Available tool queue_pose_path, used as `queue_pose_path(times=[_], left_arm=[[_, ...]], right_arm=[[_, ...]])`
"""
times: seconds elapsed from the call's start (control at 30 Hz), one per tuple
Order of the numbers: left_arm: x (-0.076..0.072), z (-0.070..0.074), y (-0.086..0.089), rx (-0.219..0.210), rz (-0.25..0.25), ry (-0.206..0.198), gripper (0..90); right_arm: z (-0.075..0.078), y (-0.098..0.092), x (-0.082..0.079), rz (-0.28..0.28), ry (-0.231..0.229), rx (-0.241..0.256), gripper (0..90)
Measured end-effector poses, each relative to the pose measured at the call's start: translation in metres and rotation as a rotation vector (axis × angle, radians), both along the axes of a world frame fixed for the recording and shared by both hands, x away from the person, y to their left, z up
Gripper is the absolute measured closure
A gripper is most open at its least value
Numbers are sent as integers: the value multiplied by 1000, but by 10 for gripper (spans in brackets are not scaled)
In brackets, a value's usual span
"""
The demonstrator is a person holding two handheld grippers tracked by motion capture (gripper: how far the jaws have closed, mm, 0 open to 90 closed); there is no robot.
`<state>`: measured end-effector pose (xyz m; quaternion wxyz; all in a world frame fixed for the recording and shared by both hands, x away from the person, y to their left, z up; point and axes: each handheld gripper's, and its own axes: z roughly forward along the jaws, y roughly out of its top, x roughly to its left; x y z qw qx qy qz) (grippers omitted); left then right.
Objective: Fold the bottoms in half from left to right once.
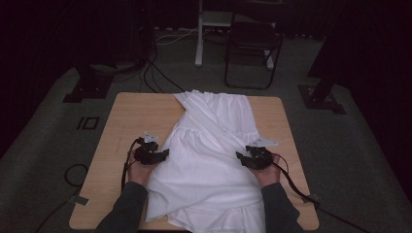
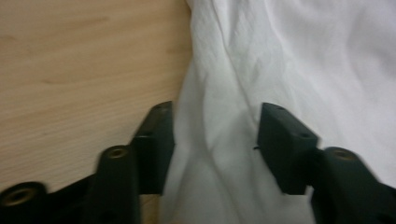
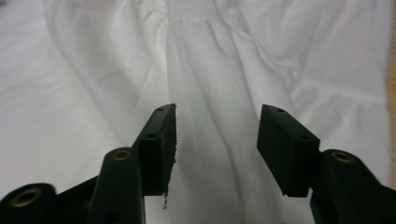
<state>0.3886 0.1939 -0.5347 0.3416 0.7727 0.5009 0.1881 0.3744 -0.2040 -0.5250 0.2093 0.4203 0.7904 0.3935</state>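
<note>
White garment [image 1: 209, 160] lies spread lengthwise over middle of wooden desk [image 1: 131, 116], near hem hanging off near edge, far end bunched and folded toward far edge. Left hand-held gripper [image 1: 163, 154] sits at garment's left edge, jaws apart, straddling a fold of cloth right where fabric meets bare wood; not clamped. Right hand-held gripper [image 1: 240, 156] rests on garment's right side, jaws also spread wide over a gathered pleated section, nothing pinched. Both forearms in dark sleeves [image 1: 124, 208] come in from near side. Folding chair [image 1: 252, 48] stands on floor beyond desk.
</note>
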Motion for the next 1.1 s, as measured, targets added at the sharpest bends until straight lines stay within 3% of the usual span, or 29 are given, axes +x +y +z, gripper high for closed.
queue_pose_path(times=[0.2,0.23,0.3,0.37,0.4,0.53,0.6,0.63,0.73,0.87,0.97,1.1], left_arm=[[2,-7,-3,37,-32,33,854],[1,-7,-2,38,-34,31,890],[-1,-8,1,49,-33,35,898],[-4,-10,7,46,-25,31,900],[-6,-11,13,39,-16,33,900],[-20,-14,37,-16,16,31,900],[-29,-14,45,-55,12,25,900],[-32,-14,45,-54,12,18,900],[-38,-14,45,-34,11,13,900],[-48,-16,49,-46,21,29,900],[-58,-18,54,-63,20,43,900],[-77,-18,55,-49,3,61,900]], right_arm=[[-13,28,33,22,37,-104,417],[-16,30,37,14,52,-112,466],[-18,29,42,-11,57,-139,712],[-14,17,48,-63,48,-102,856],[-9,9,50,-106,38,-87,876],[7,-33,60,-269,-1,-80,885],[8,-54,63,-304,18,-36,883],[6,-60,64,-304,35,-21,882],[-9,-58,62,-279,76,-64,878],[-31,-56,52,-267,119,-56,873],[-32,-58,37,-244,126,-33,871],[-32,-61,10,-213,135,-57,876]])
